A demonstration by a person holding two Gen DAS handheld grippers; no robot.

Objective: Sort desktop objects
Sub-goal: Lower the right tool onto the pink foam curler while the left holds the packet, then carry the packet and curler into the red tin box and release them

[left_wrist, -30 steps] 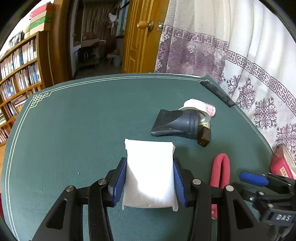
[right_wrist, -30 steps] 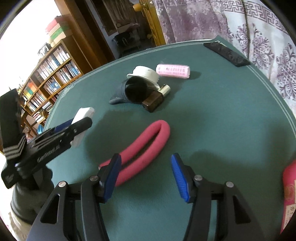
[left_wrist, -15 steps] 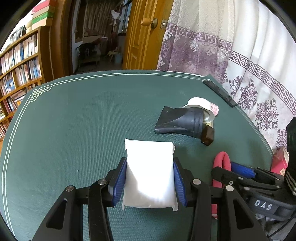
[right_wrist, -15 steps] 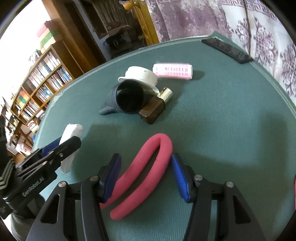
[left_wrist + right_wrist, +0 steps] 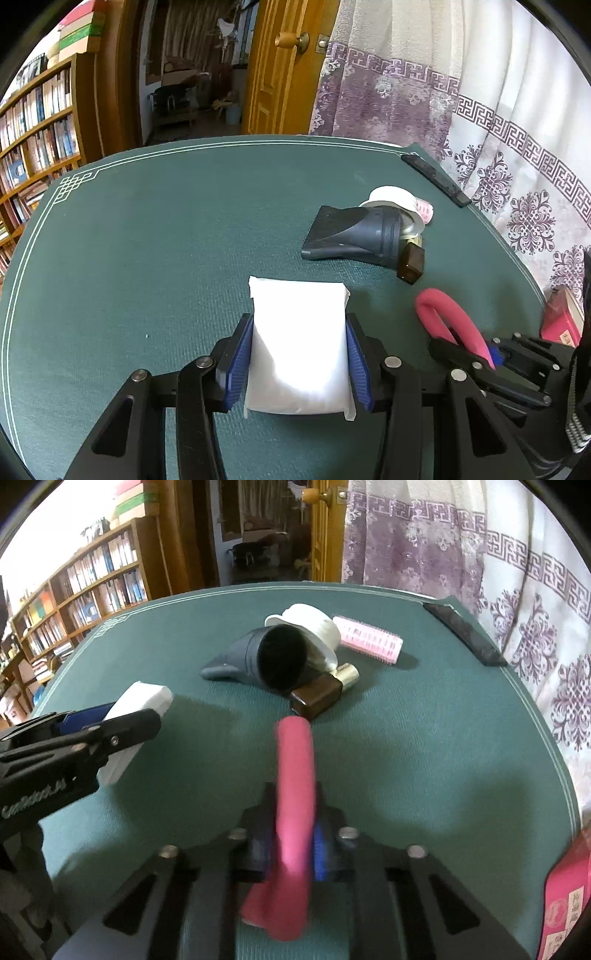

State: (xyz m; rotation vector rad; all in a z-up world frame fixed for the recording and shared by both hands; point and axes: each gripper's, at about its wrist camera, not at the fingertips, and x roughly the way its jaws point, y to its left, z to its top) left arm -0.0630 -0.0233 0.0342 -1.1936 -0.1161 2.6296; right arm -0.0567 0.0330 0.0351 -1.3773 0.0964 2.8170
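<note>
My left gripper (image 5: 298, 363) is shut on a white tissue pack (image 5: 299, 343) and holds it over the green table; it also shows in the right wrist view (image 5: 136, 716). My right gripper (image 5: 293, 843) is shut on a bent pink foam rod (image 5: 295, 797), squeezing its two legs together; the rod's loop points forward. The rod also shows in the left wrist view (image 5: 448, 319), right of the pack. A dark grey dryer nozzle (image 5: 266, 657), a white cap (image 5: 314, 626), a brown bottle (image 5: 321, 696) and a pink hair roller (image 5: 369, 638) lie clustered beyond.
A black flat bar (image 5: 465, 635) lies at the table's far right edge by the patterned curtain (image 5: 535, 602). A pink box (image 5: 569, 897) sits at the near right edge. Bookshelves (image 5: 33, 122) and a wooden door (image 5: 280, 70) stand behind the table (image 5: 166, 221).
My right gripper moved forward over the pink rod and closed on it, pressing its legs together and turning it straight ahead. My left gripper kept its hold on the white pack.
</note>
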